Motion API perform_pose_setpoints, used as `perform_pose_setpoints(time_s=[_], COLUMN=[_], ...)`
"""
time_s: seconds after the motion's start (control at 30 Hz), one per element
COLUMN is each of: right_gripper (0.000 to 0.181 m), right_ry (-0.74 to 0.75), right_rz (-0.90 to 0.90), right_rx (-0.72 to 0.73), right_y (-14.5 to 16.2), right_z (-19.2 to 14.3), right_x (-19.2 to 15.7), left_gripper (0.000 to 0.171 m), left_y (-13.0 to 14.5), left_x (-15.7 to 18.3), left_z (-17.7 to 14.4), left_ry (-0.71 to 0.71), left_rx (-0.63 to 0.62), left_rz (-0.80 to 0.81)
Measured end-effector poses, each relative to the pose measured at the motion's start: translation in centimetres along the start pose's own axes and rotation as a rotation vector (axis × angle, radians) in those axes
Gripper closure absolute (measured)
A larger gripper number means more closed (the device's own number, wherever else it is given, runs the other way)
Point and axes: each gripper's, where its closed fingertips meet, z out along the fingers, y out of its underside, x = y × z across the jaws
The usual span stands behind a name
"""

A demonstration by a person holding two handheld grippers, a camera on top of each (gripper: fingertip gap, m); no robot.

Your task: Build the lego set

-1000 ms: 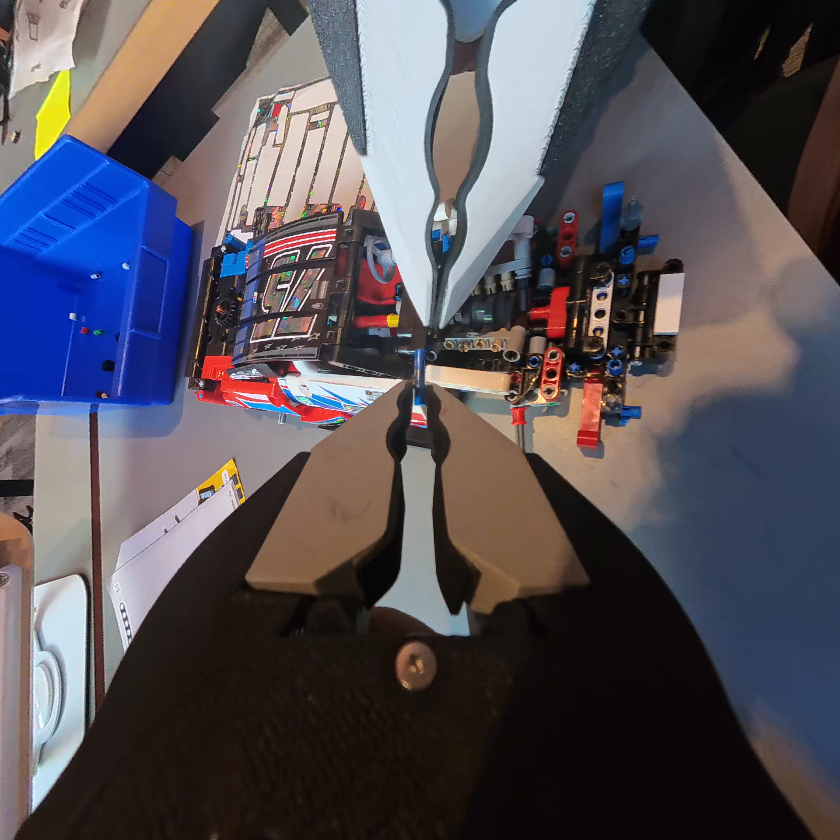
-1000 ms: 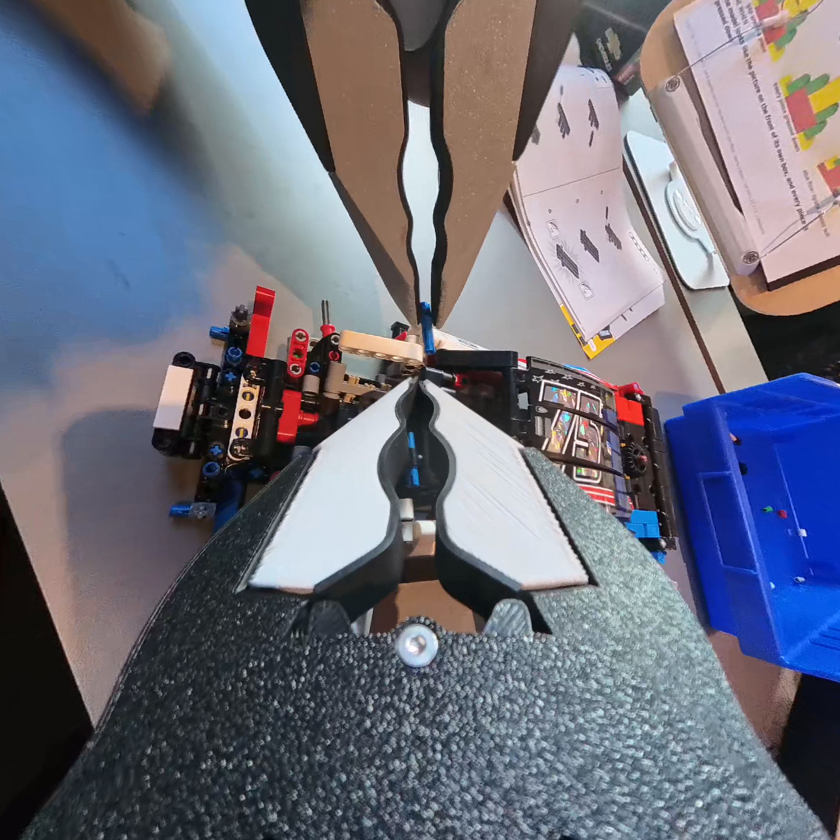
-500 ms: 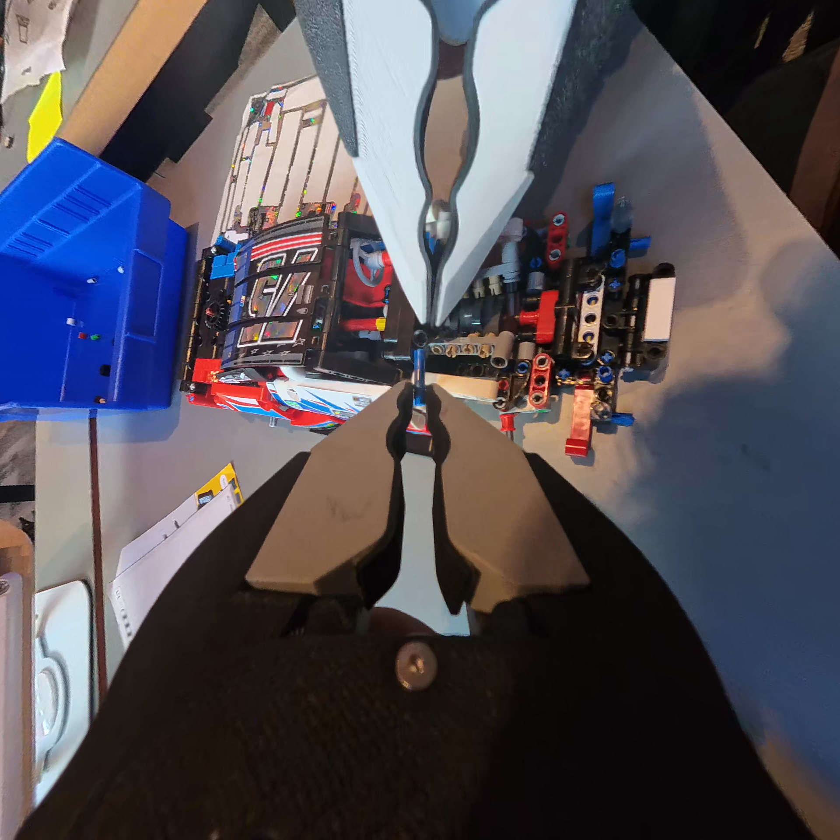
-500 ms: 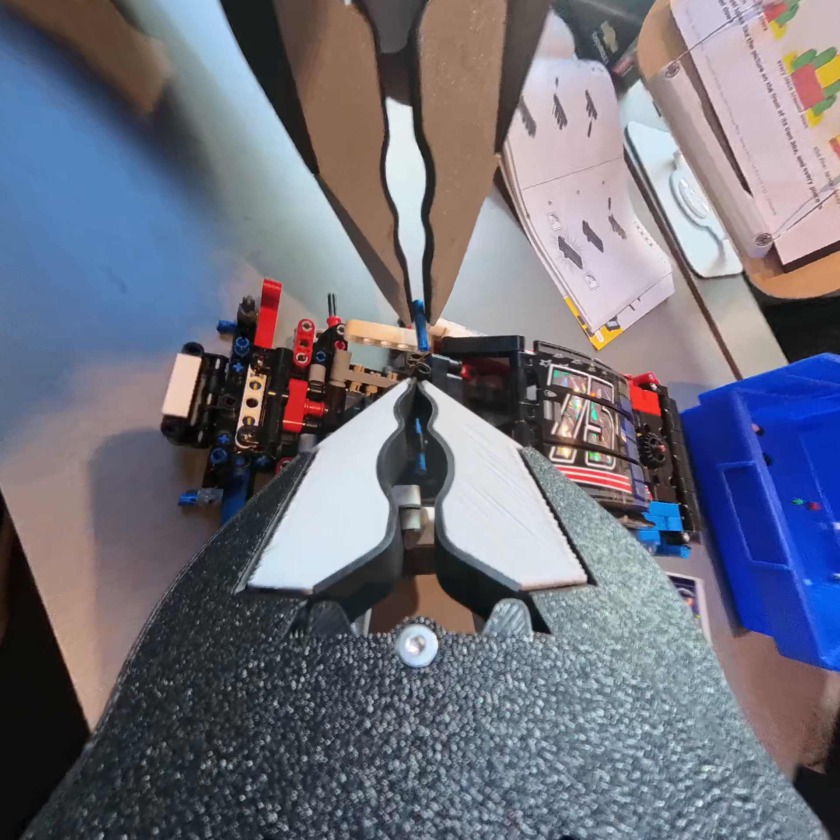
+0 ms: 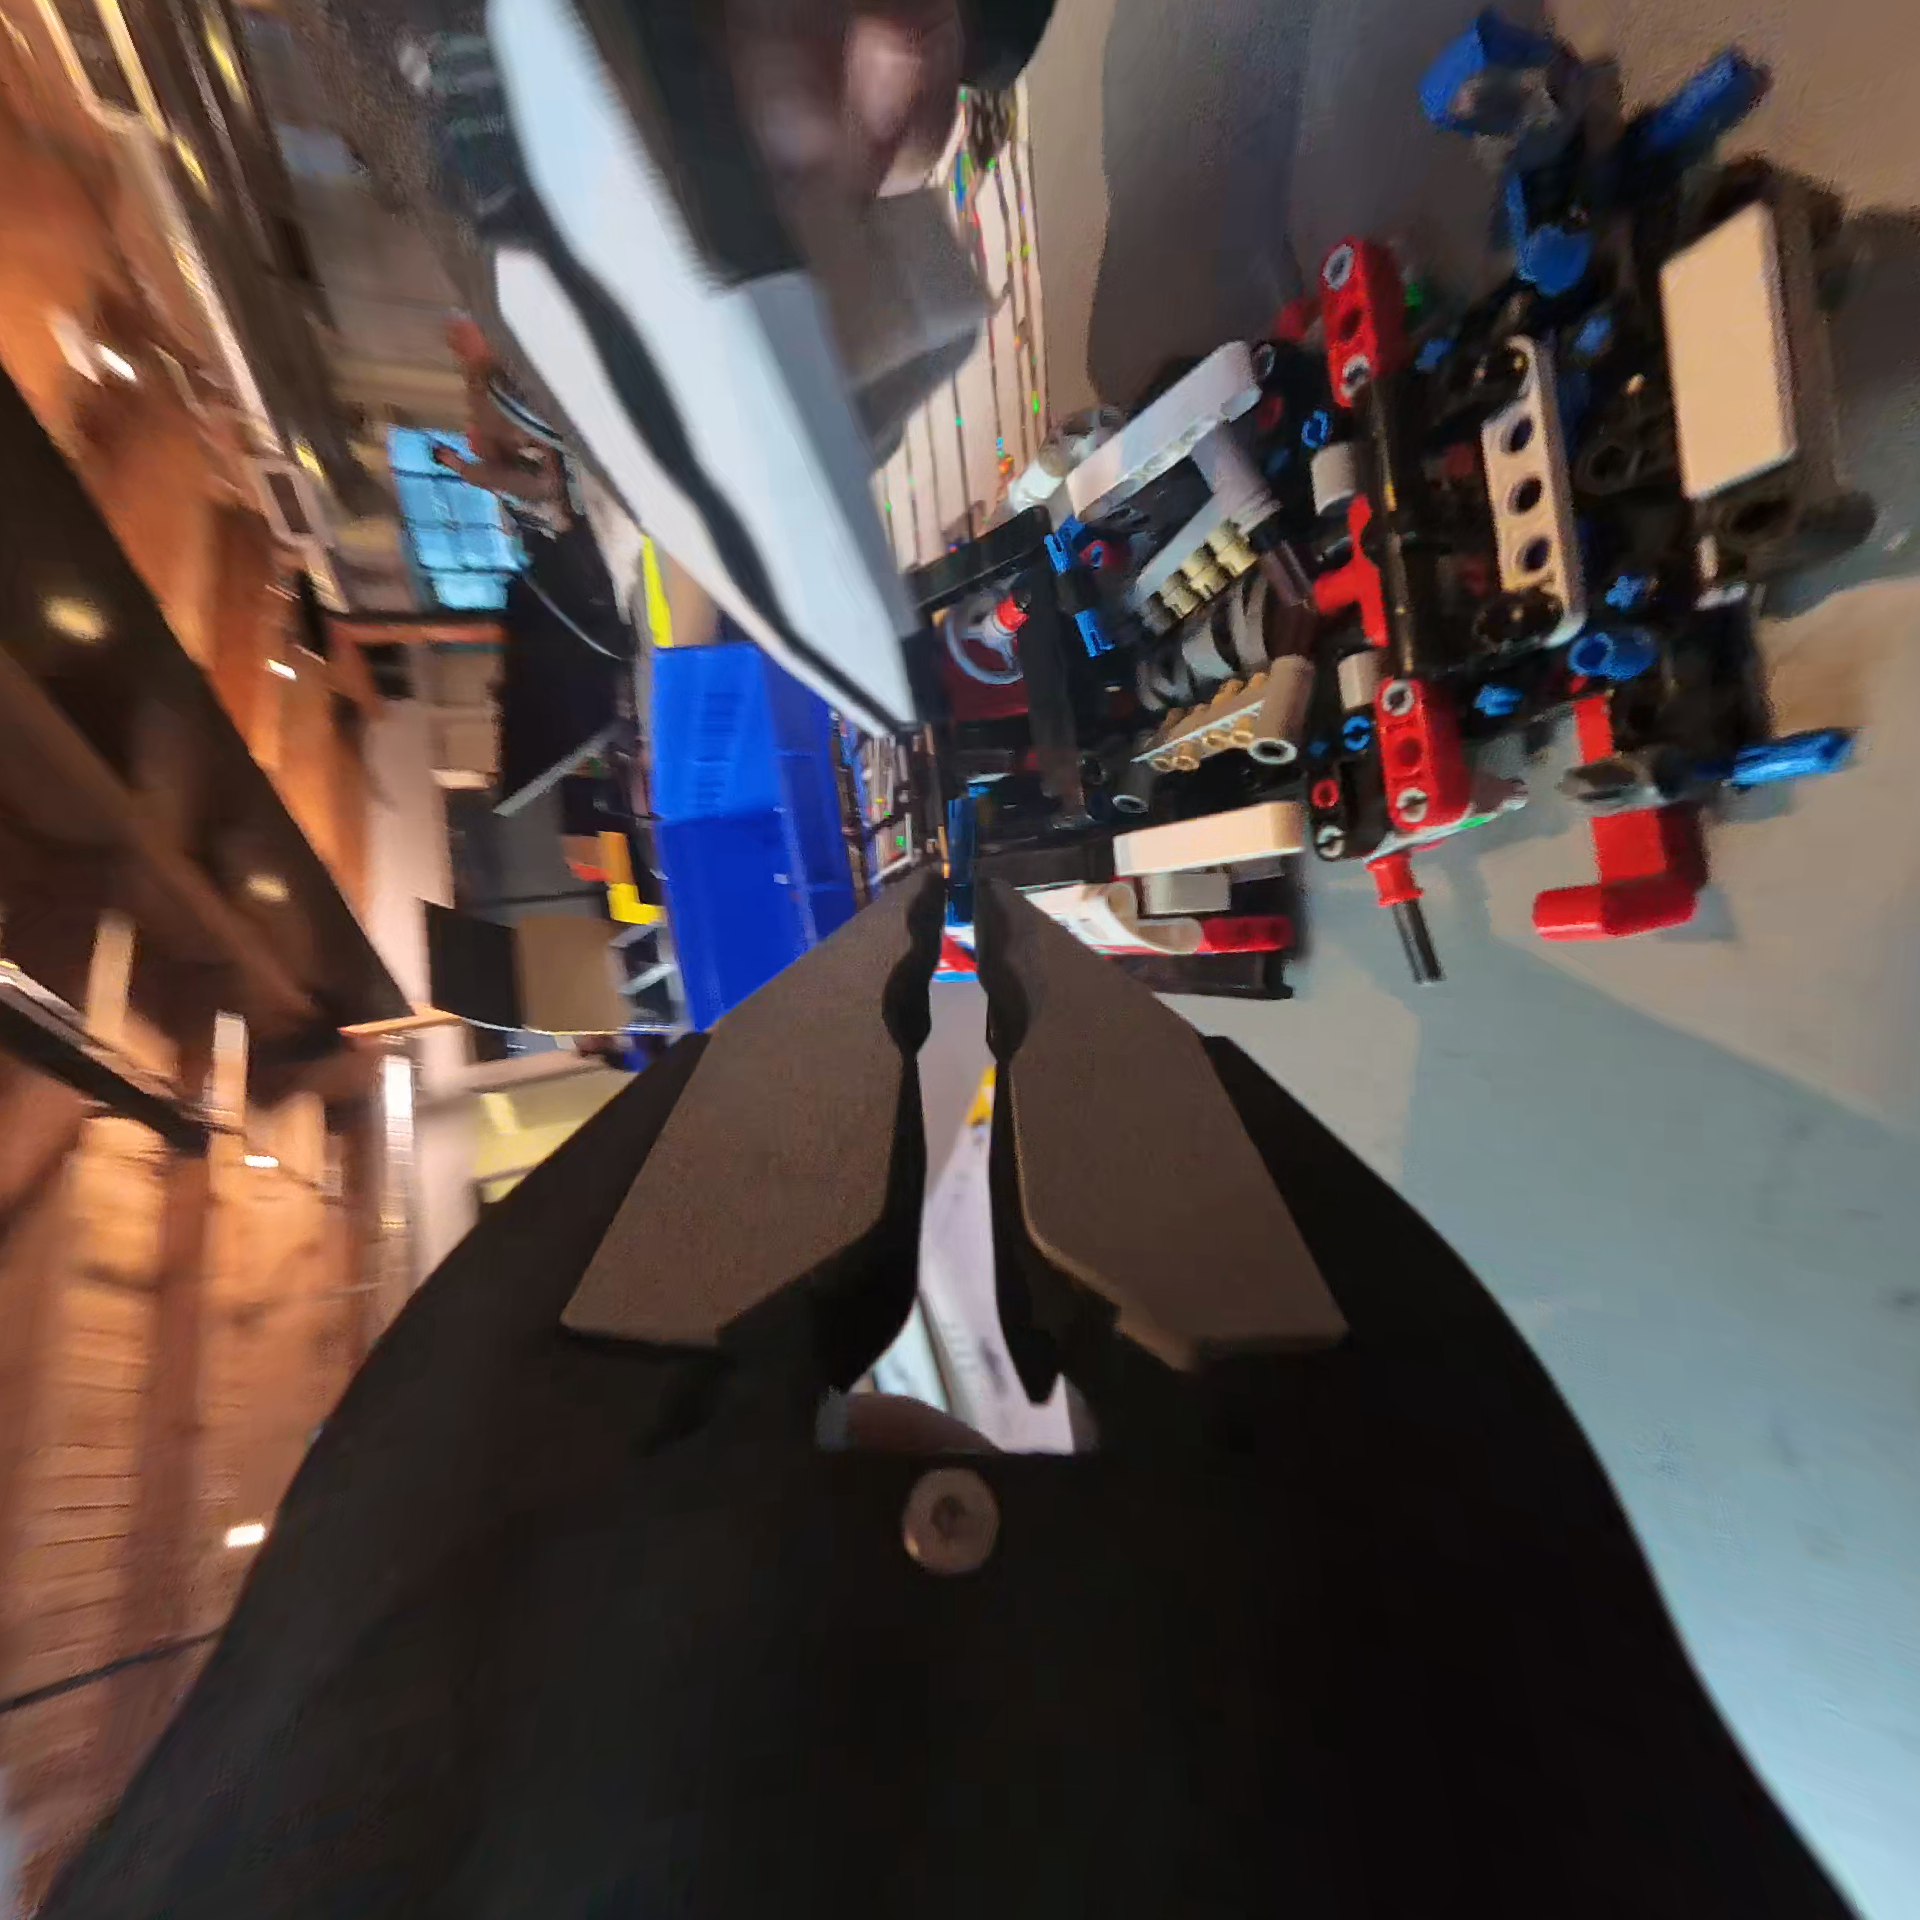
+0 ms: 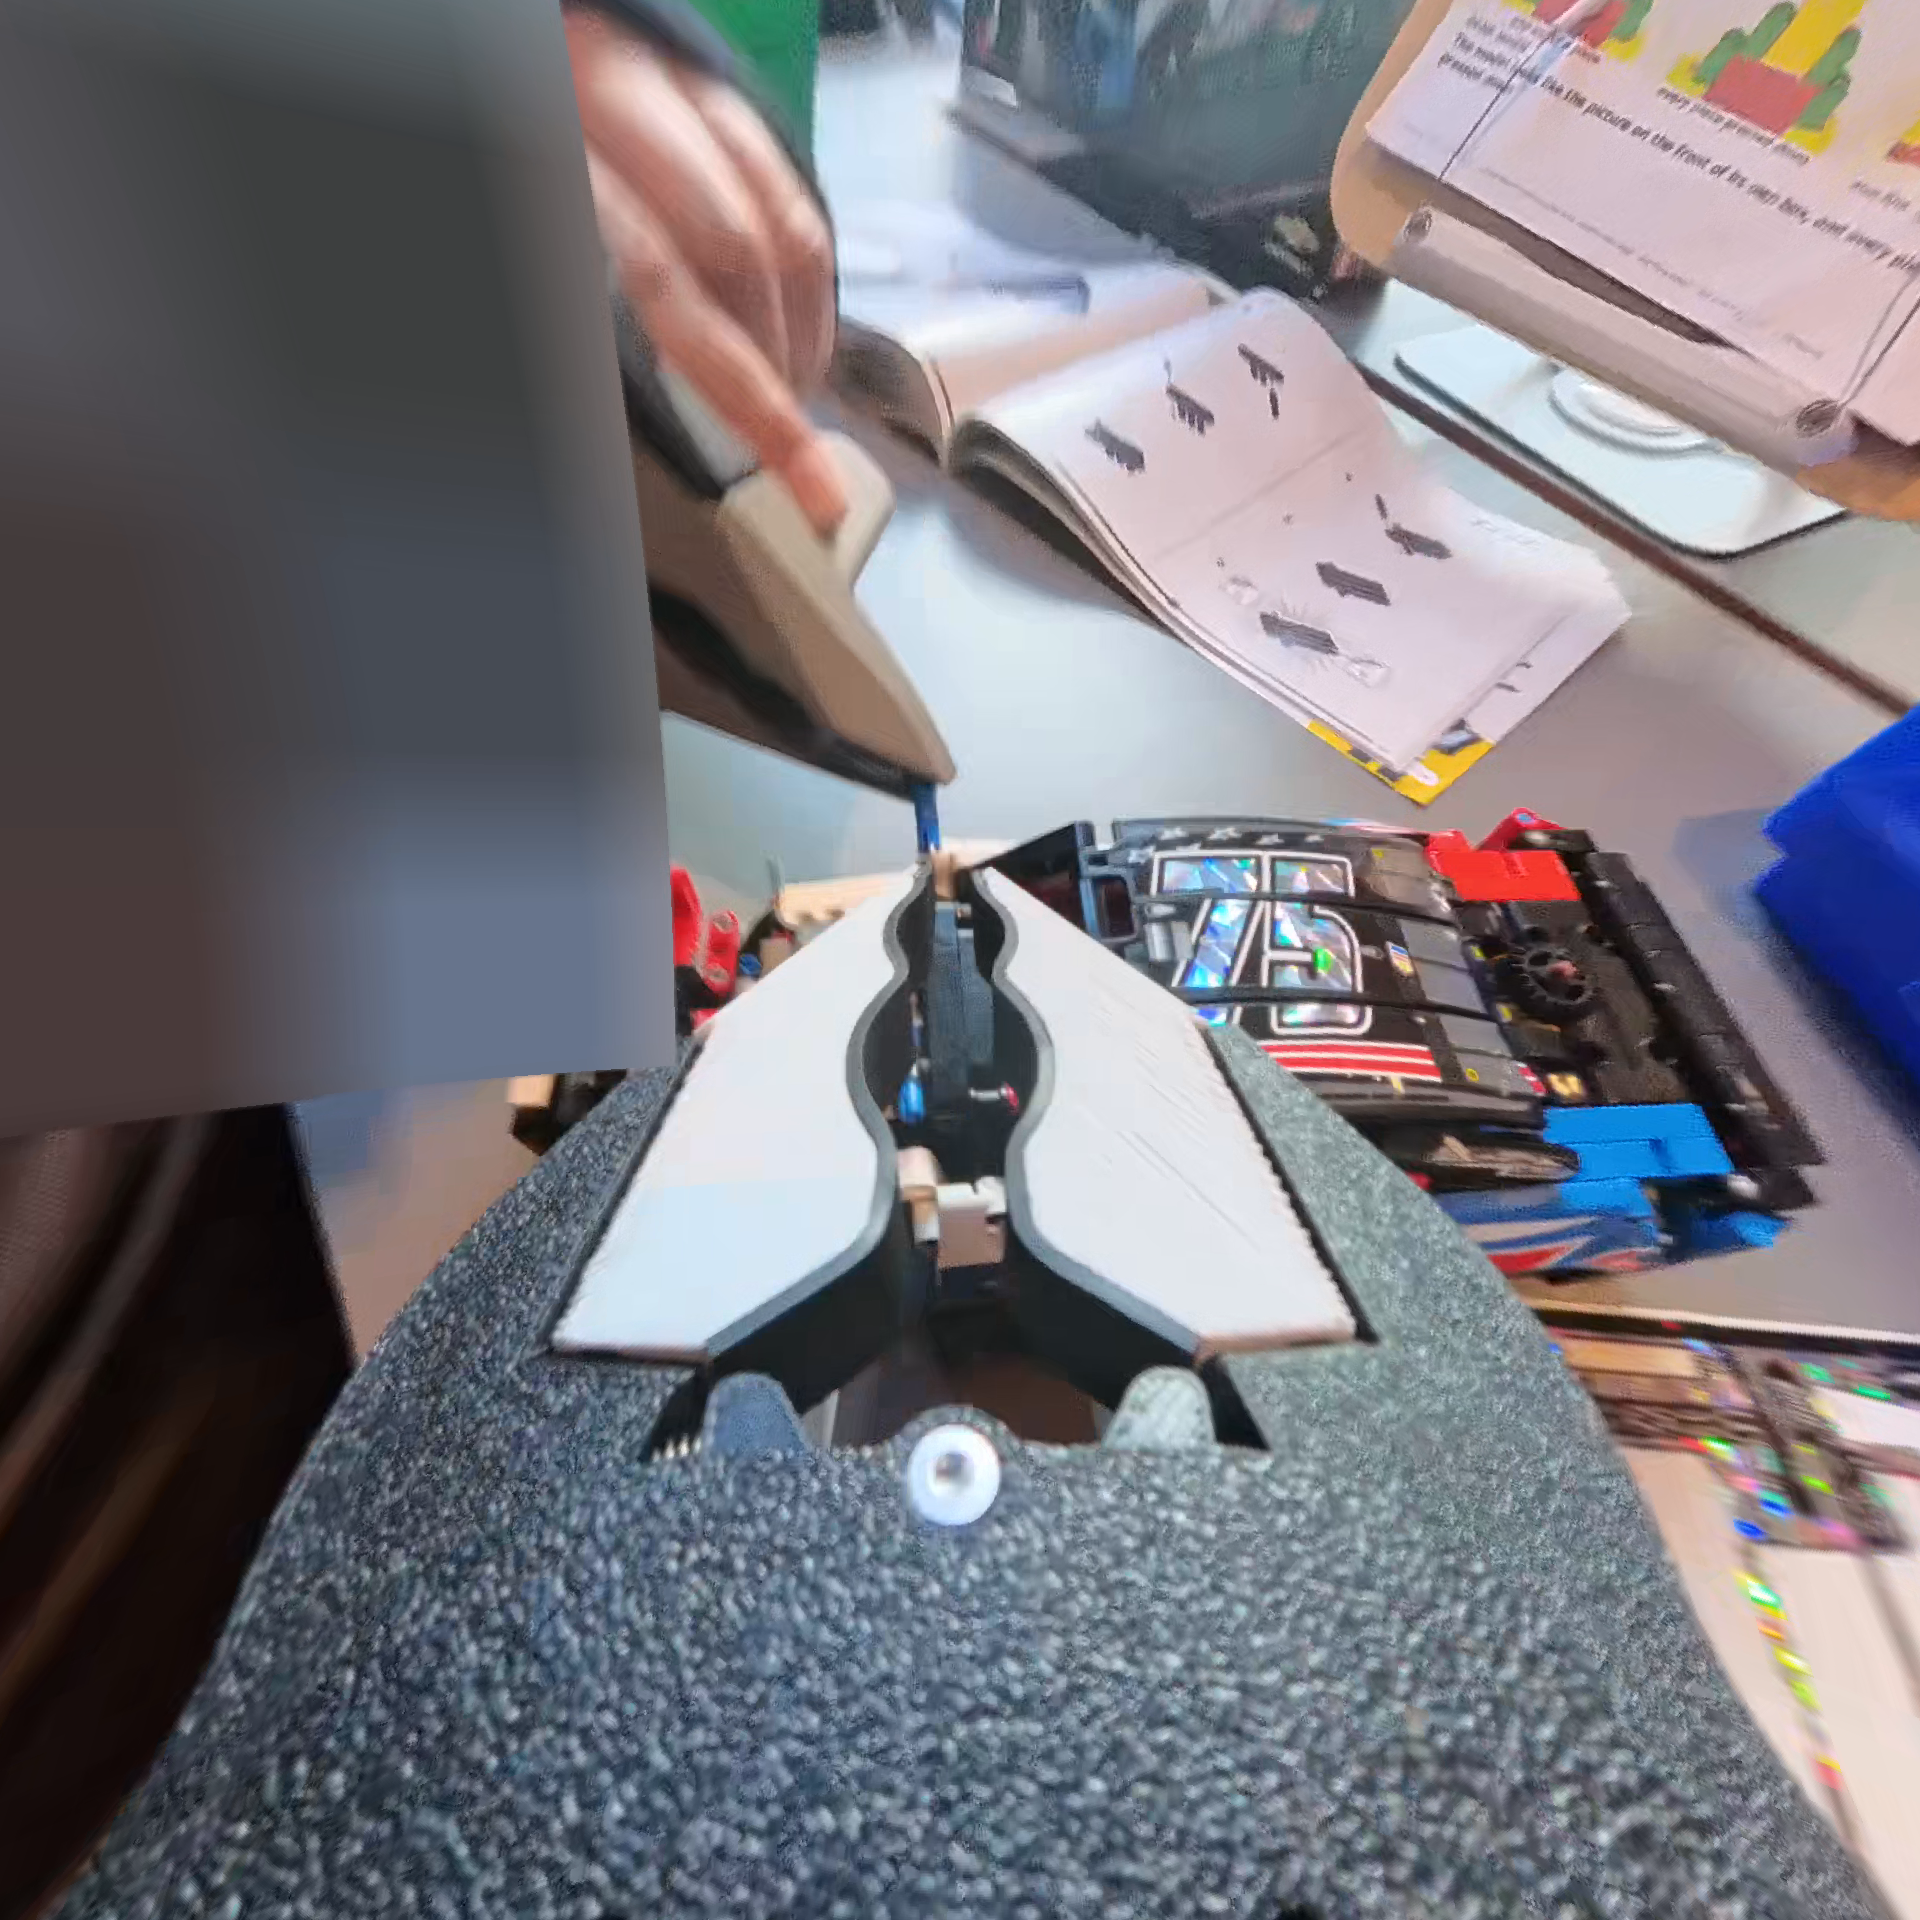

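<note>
Left wrist view: dark left gripper (image 5: 961, 896) closed down to a narrow slit, pinching a thin blue pin (image 5: 961, 844) at the very tips. Just beyond the tips, the lego car (image 5: 1351, 644) lying on the grey table (image 5: 1558, 1195), its open frame of black, red, blue and white beams filling the upper right. A red L-shaped piece (image 5: 1621, 883) at the near right edge of the frame. White-faced right gripper (image 5: 914, 717) slanting in from the top, tips close to the car's black cabin, blurred. Blue bin (image 5: 748, 821) to the left of the car; beyond it a blurred room in orange light.

Right wrist view: right gripper (image 6: 951, 878) with white fingers (image 6: 748, 1143) nearly together at the tips, a dark part of the car between them; whether clamped on it or only around it, cannot tell. Lego car (image 6: 1403, 997) to the right, black decorated roof up, red and blue bricks at its far-right end. Left gripper (image 6: 930, 774) coming down from the upper left, blue pin (image 6: 925, 816) sticking out below its tip, right above the car. A hand (image 6: 717, 260) on that gripper. Open instruction booklet (image 6: 1299, 540) farther back on the table (image 6: 1039, 675); blue bin (image 6: 1860, 862) at the right edge; sticker sheet (image 6: 1766, 1455) near right.
</note>
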Motion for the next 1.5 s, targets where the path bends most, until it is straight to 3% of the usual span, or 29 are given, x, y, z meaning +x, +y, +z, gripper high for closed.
perform_pose_setpoints(time_s=[0.13,0.23,0.37,0.43,0.6,0.73,0.93,1.03,1.2,1.5], right_gripper=[0.17,0.164,0.164,0.175,0.177,0.177,0.177,0.177,0.177,0.177], right_ry=[-0.192,-0.259,-0.313,-0.292,-0.265,-0.233,-0.132,-0.129,-0.103,-0.109], right_rz=[0.192,0.254,0.27,0.252,0.232,0.2,0.086,0.025,-0.059,-0.095], right_rx=[0.105,0.097,0.085,0.081,0.074,0.068,0.035,0.07,0.118,0.096], right_y=[-1.8,-1.5,-1.3,-1.2,-0.8,-0.6,0.1,-0.5,-1.3,-0.8], right_z=[-0.9,-0.4,0.3,0.5,0.6,0.7,0.7,0.5,0.2,0.7], right_x=[-0.8,-1.3,-2.4,-2.2,-2.0,-1.6,-0.8,-1.2,-1.5,-2.0], left_gripper=[0.169,0.17,0.17,0.17,0.169,0.168,0.163,0.161,0.152,0.168], left_y=[-0.5,-1.1,-2.0,-2.1,-2.2,-2.0,-1.4,-1.8,-1.7,-2.3], left_x=[-0.3,-0.6,-1.0,-1.0,-0.7,-0.8,-2.1,-1.3,-0.5,-0.5], left_z=[0.1,-0.2,-0.6,-0.7,-0.5,-0.5,-1.5,-1.8,-1.3,-1.4], left_ry=[-0.097,-0.151,-0.179,-0.183,-0.175,-0.098,0.246,0.477,0.57,0.637], left_rx=[0.002,0.032,0.081,0.089,0.11,0.16,0.328,0.388,0.381,0.421], left_rz=[0.156,0.209,0.189,0.188,0.129,-0.132,-0.857,-1.106,-1.233,-1.319])
